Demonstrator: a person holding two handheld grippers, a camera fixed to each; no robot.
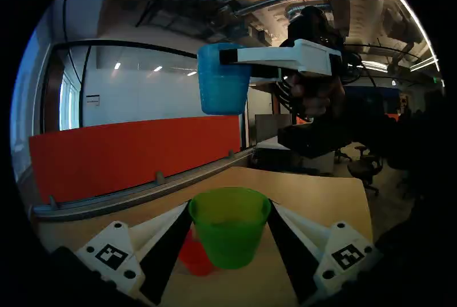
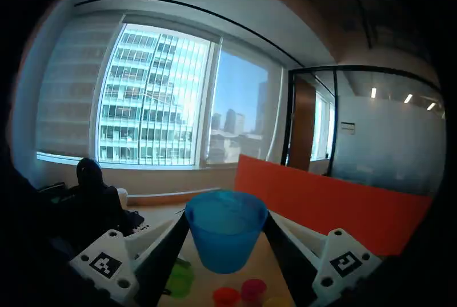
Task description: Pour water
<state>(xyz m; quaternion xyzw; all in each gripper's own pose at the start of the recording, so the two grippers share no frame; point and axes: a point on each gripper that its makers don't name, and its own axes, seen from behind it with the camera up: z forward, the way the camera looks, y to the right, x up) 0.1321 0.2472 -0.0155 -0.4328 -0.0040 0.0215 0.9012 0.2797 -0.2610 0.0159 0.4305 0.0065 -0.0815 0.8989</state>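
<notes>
Blue cup (image 2: 226, 241) stands upright, mouth up and long axis vertical, clamped between the fingers of the right gripper (image 2: 225, 215), high over the wooden table (image 1: 320, 198). Left gripper (image 1: 229, 207) pinches an upright green cup (image 1: 229, 238) lower down, beside a red cup (image 1: 194, 260). Whether either held cup contains water is unclear.

The left tool (image 1: 229, 238) grips the low cup (image 1: 229, 224) between its fingers, over the tabletop (image 1: 320, 193). Above the low cup and well apart from it, the right tool (image 1: 231, 63) clamps the high cup (image 1: 221, 87) in the air. A third cup (image 1: 193, 261) stands on the tabletop just left of the low cup, partly behind it. In the right gripper view a fourth cup (image 2: 253, 290) stands near them. A partition (image 1: 131, 153) runs behind the low cup, beyond the tabletop's edge.
</notes>
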